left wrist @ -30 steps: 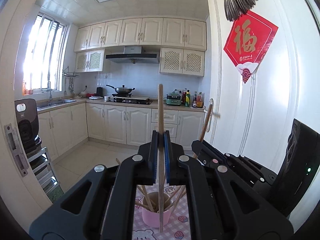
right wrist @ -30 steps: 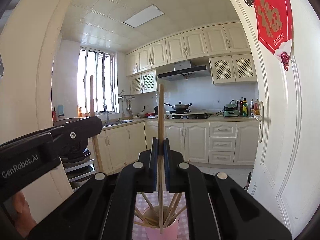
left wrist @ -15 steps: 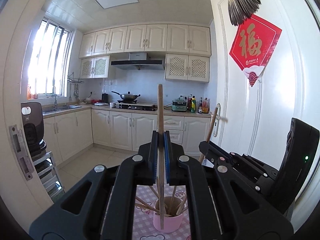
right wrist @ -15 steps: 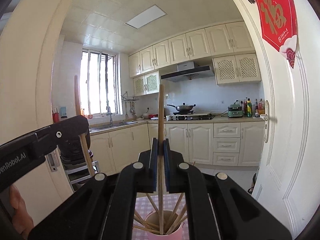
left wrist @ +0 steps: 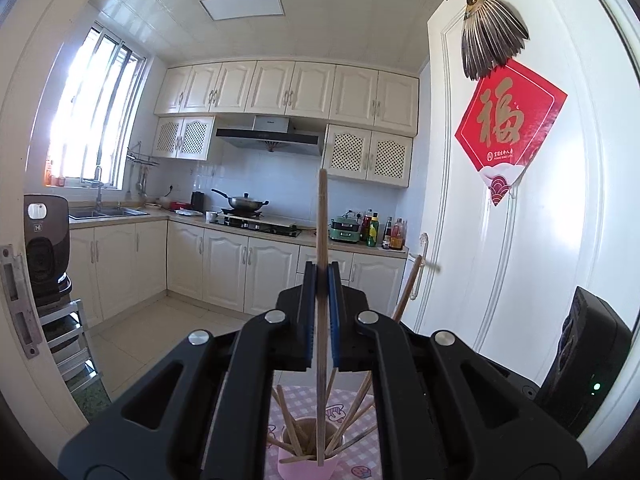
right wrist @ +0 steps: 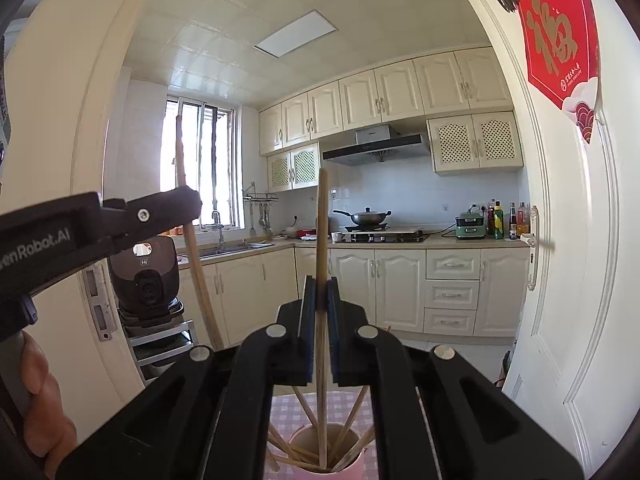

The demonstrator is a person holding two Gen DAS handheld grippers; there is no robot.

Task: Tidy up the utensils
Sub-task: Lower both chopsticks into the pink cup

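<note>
Two grippers, left point(left wrist: 321, 304) and right point(right wrist: 320, 312), each clamp an upright chopstick point(left wrist: 322, 240) over the pink cup point(left wrist: 308, 466). Only the right view shows a hand point(right wrist: 42, 396); the cup's base is cut off.

Chunky matte-black plastic on both, left hand-held gripper point(left wrist: 321, 300) and right hand-held gripper point(right wrist: 319, 304), blue pads inside, round silver screws on top, "GenRobot.AI" lettering on the side.

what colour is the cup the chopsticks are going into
Pink cup with a tan inside, clearest in the left wrist view.
</note>
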